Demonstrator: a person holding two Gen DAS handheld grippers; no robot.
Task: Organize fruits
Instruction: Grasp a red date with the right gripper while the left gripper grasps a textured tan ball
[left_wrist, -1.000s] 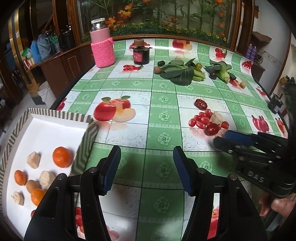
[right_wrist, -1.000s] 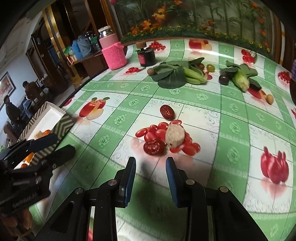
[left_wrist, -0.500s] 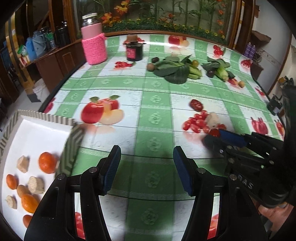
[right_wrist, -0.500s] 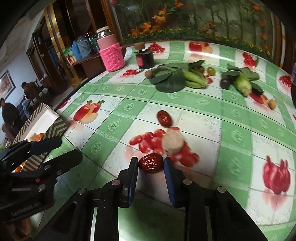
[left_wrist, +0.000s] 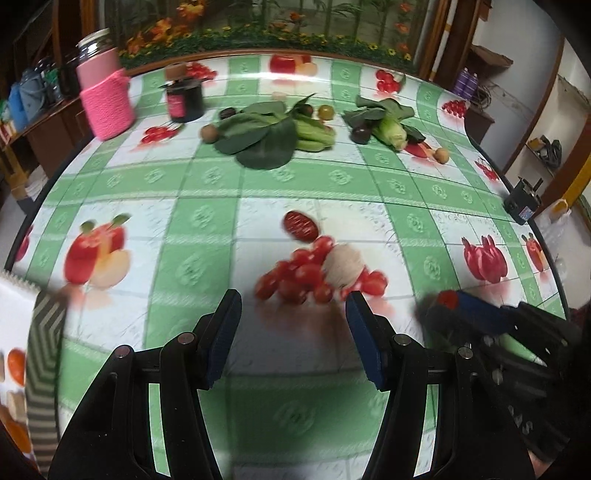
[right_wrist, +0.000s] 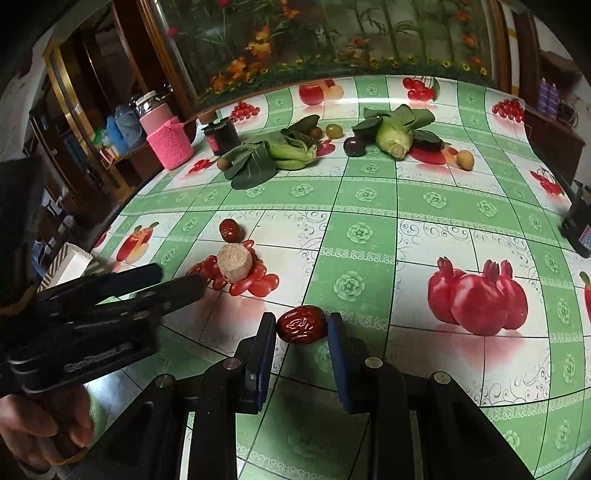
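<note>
My right gripper (right_wrist: 301, 326) is shut on a wrinkled red date (right_wrist: 302, 325) and holds it just above the tablecloth; it shows at the lower right of the left wrist view (left_wrist: 447, 300). A second red date (right_wrist: 231, 229) (left_wrist: 301, 226) and a beige round fruit piece (right_wrist: 234, 259) (left_wrist: 343, 263) lie on the cloth. My left gripper (left_wrist: 292, 332) is open and empty, just short of the beige piece; it also shows in the right wrist view (right_wrist: 177, 282). The white striped-rim tray (left_wrist: 42, 332) with oranges sits at the left.
At the back lie leafy greens (left_wrist: 266, 133), a corn cob (left_wrist: 391, 129), a dark plum (left_wrist: 360, 133), small round fruits, a dark jar (left_wrist: 183, 99) and a pink-sleeved jar (left_wrist: 105, 99). A black device (left_wrist: 522, 203) sits at the right table edge.
My right gripper closed on the red date and lifted it back and to the right. My left gripper swung right, away from the tray, toward the beige piece.
</note>
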